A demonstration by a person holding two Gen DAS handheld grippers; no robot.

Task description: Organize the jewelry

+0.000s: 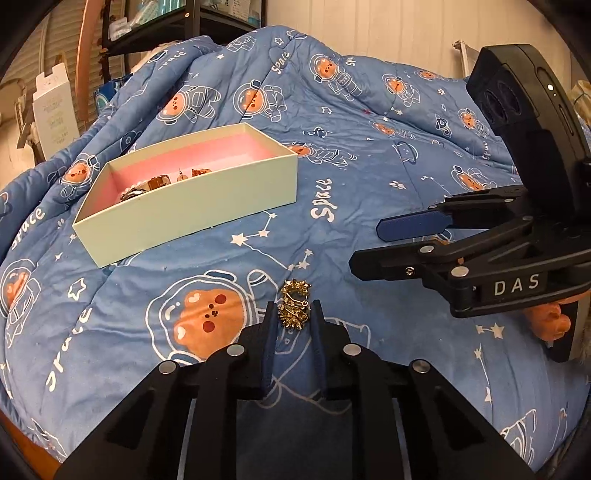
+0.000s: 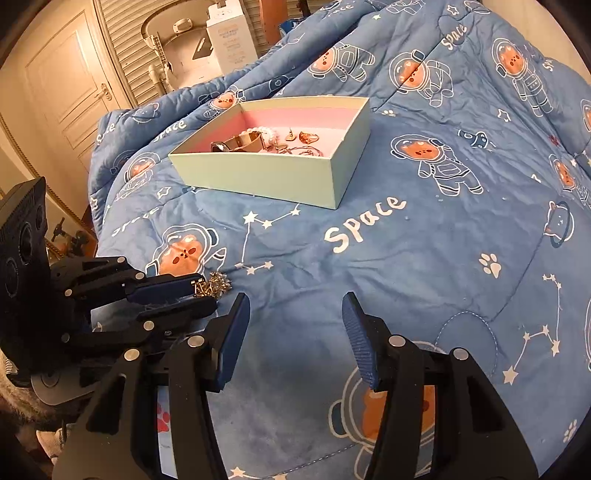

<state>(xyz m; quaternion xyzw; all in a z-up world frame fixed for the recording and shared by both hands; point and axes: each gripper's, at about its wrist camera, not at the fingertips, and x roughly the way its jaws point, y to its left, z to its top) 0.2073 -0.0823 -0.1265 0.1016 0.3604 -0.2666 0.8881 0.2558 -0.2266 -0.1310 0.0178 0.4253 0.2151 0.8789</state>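
A spiky gold ornament (image 1: 295, 295) sits between the fingertips of my left gripper (image 1: 294, 309), whose blue pads press on it just above the quilt. The right wrist view shows the same grip from the side, the ornament (image 2: 218, 283) sticking out past the left gripper (image 2: 208, 290). A pale green box (image 1: 192, 210) with pink lining lies further back; it holds a gold bangle (image 2: 245, 142), pearls and small rings. My right gripper (image 2: 295, 301) hovers open over bare quilt with nothing between its fingers. From the left wrist it appears at the right (image 1: 365, 245).
Everything rests on a rumpled blue quilt (image 2: 424, 258) printed with astronaut bears. A white carton (image 2: 231, 35) and a panelled door (image 2: 70, 85) stand beyond the bed at back left. A dark shelf (image 1: 166, 26) rises behind the quilt.
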